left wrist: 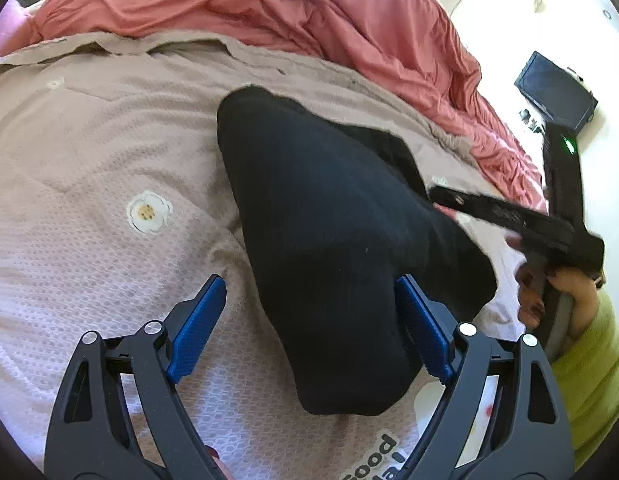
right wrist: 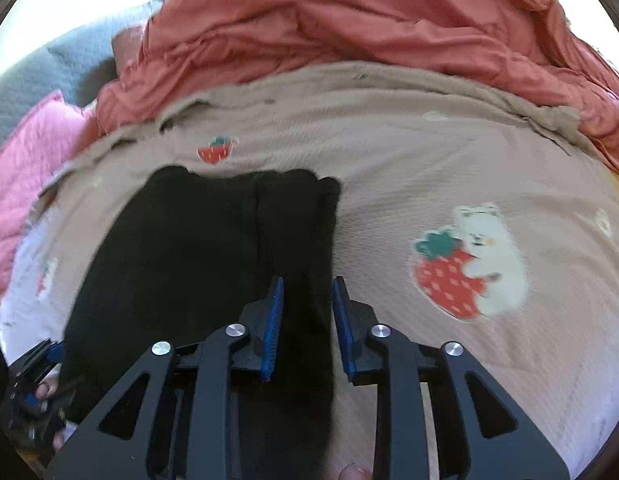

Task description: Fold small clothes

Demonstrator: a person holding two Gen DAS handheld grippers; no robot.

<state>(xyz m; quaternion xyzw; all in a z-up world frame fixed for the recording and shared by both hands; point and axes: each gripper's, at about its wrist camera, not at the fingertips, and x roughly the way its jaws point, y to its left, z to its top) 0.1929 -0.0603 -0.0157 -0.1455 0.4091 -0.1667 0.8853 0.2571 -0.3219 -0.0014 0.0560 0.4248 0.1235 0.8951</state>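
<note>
Mid-fold here: the black garment [right wrist: 197,264] lies flat on the beige blanket [right wrist: 429,168] on the bed, and it's already folded into layers along its right side. The left gripper [left wrist: 309,332] is spread wide over the near end, not gripping, while the right gripper [right wrist: 307,328] has its jaws partly apart straddling the right edge without pinching it. Next up, I'd guess, is clamping that edge and carrying it over.

socks [right wrist: 213,264]: middle of the frame, on the blanket [right wrist: 429,168]
quilt [right wrist: 349,20]: top of the frame, behind the blanket
</note>
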